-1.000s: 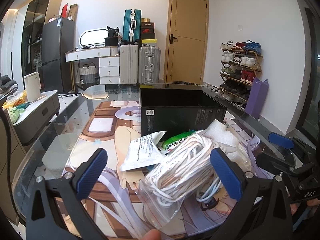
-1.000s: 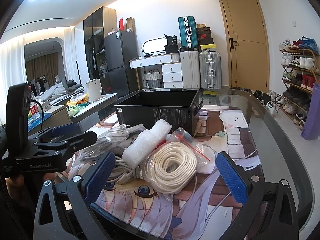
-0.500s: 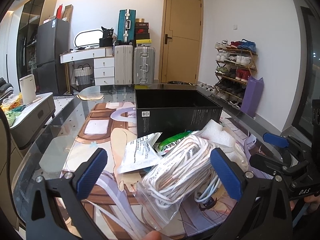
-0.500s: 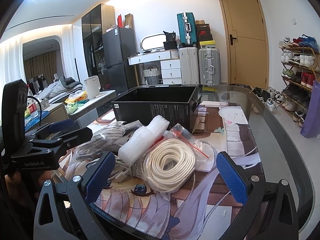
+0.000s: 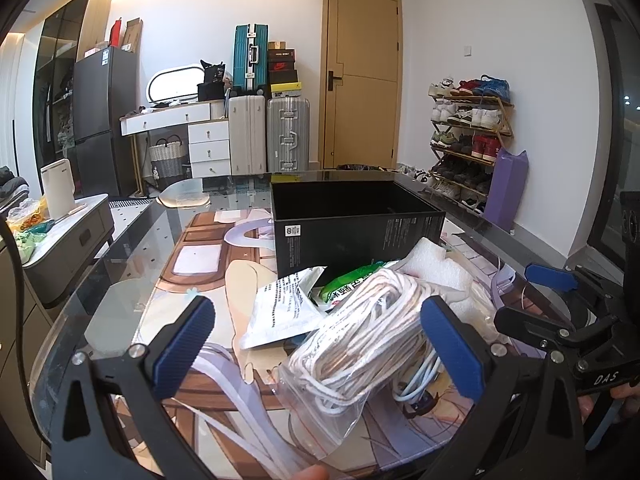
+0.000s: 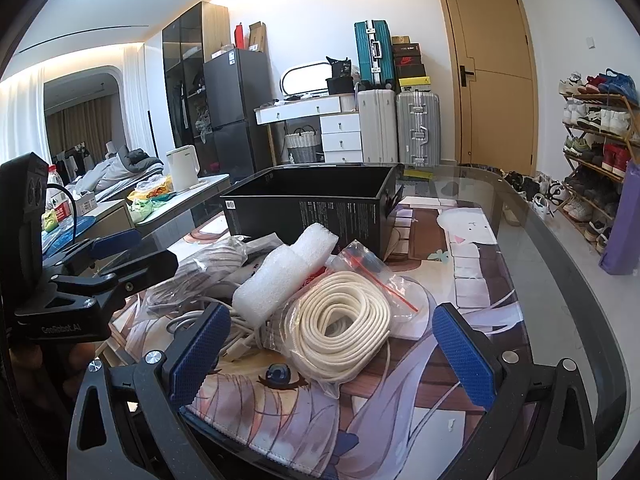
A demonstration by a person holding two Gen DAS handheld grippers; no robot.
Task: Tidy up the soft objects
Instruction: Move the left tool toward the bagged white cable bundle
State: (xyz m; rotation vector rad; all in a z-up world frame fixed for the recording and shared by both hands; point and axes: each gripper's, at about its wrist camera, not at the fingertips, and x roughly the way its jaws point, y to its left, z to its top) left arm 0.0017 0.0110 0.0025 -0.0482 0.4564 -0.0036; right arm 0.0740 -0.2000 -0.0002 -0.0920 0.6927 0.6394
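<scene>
A pile of soft things lies on the printed mat before an open black box, also in the right wrist view. A clear bag of white cord lies between my left gripper's open fingers. Behind it are a white printed pouch, a green packet and white foam. In the right wrist view, a bagged coil of cream rope lies between my right gripper's open fingers, with the foam and white cables to its left. Neither gripper holds anything.
The glass table's curved edge runs along the right. My left gripper shows at the left of the right wrist view; my right gripper shows at the right of the left wrist view. A side cabinet stands left of the table.
Both grippers have lifted and tilted slightly, so the pile sits a little lower in both views. Nothing on the table has moved, and both stay open.
</scene>
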